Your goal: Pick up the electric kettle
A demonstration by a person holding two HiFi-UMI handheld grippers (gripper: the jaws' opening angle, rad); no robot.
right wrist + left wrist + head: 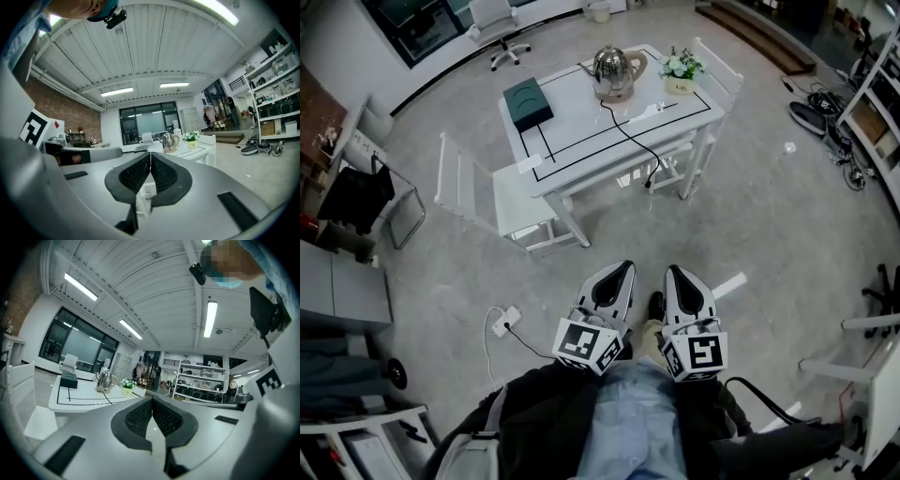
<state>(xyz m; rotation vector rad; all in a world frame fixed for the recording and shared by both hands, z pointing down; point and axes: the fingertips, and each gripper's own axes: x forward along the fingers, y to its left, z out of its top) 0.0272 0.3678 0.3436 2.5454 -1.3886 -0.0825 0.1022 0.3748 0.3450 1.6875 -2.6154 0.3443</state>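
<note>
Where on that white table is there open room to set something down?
The broadest bare stretch of the table lies between the green box and the black cord. A smaller patch sits right of the cord, before the flower pot. The far edge is crowded: kettle and flower pot stand close together.

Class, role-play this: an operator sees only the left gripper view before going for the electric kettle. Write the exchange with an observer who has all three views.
Operator: My left tongs are shut on nothing. And the right tongs?
Observer: The right tongs are shut too, pads together, nothing between them.
Operator: The black cord slips out of my view. Where does it go?
Observer: In the head view it leaves the electric kettle, drops over the white table's near edge and seems to end hanging there, not reaching the power strip on the floor.
</note>
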